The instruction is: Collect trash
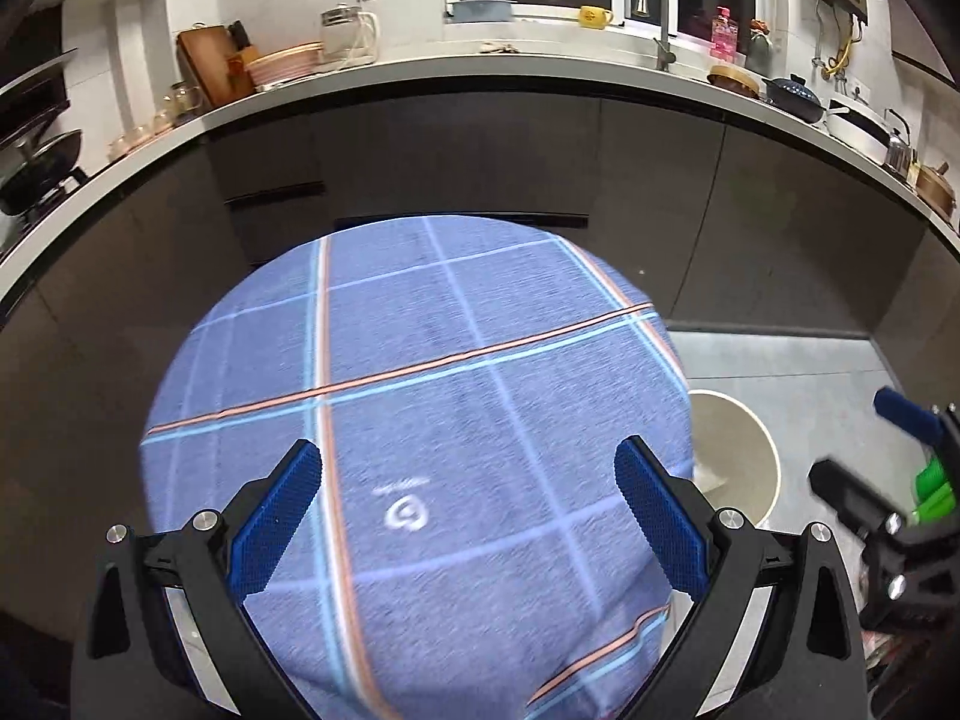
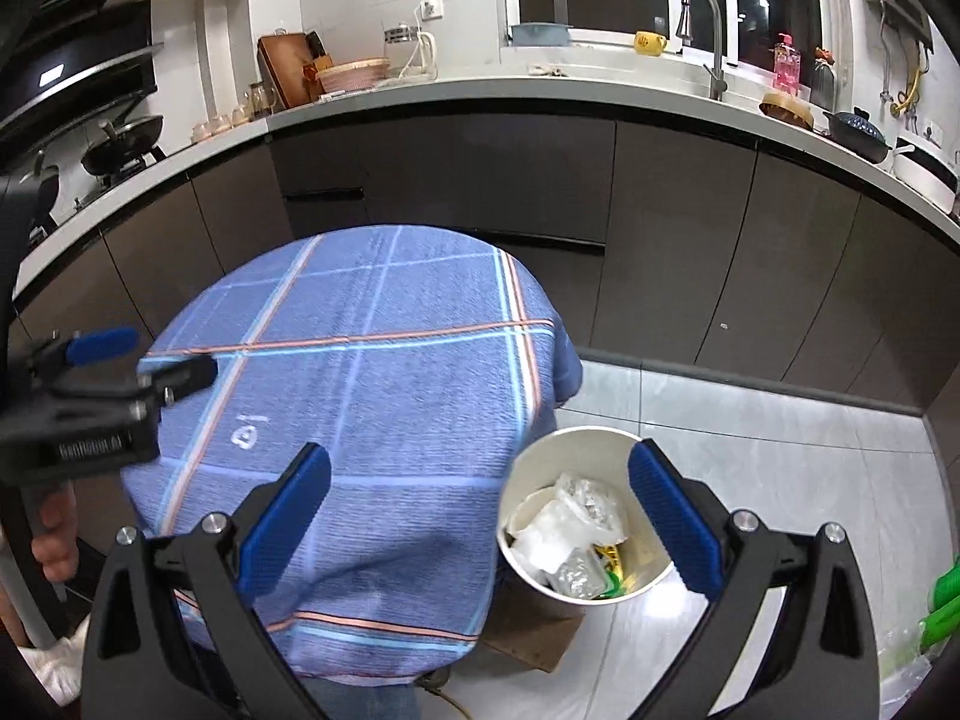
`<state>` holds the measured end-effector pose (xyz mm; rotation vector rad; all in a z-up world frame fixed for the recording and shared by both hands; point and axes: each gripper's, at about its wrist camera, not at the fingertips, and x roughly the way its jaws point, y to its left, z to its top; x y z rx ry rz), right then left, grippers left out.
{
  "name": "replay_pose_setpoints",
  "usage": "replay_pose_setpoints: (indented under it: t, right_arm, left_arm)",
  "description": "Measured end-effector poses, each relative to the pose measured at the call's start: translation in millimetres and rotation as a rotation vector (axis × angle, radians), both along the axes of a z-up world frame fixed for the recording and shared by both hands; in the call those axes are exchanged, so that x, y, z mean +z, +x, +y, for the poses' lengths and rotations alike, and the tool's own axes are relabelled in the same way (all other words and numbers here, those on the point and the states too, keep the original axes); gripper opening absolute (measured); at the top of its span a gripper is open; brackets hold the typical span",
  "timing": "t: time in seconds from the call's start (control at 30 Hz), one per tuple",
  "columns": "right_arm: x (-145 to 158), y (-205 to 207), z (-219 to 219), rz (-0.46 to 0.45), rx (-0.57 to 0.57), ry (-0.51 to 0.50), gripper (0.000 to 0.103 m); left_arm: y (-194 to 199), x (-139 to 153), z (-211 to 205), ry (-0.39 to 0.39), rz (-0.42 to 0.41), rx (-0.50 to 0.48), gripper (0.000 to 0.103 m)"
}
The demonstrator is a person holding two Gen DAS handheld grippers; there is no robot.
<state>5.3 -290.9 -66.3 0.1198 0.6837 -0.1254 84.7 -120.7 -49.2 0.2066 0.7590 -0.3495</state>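
Round table w/ blue plaid cloth [image 2: 360, 372] fills the middle of both views, bare top, white logo print only. Behind it dark cabinet fronts [image 2: 690, 240] and a cluttered white counter [image 2: 540, 87]: faucet [image 2: 705, 30], kettle, cutting boards, pots on the R end. White trash bin [image 2: 600, 591] sits on the grey tile floor [image 2: 780, 450], tucked against the table's R edge; trash [image 2: 570, 531] already inside, clear plastic bags, white paper, a yellow-green wrapper. Brown cardboard piece [image 2: 528, 636] lies on the floor under/beside the bin. Right gripper [image 2: 480, 516] spread wide, nothing between the pads, hovering above: L finger over the cloth, R finger over the bin's far-R rim, so bin mouth is right-of-centre in its gap. Left gripper [image 1: 468, 516] also spread wide & empty, over table centre; bin is off to its R, half hidden by the cloth edge in left wrist view. Open floor to the R of the bin up to the cabinet kickboard; table overhang blocks the bin's L side.
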Motion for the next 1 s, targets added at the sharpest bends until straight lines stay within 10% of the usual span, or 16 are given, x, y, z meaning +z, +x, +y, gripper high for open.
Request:
replay_pose_setpoints:
  t: [1.0]
  right_arm:
    - [48,-17,73,-0.073,0.06,-0.031,0.1]
  left_arm:
    - [-45,36,92,-0.097,-0.061,0.117,0.095]
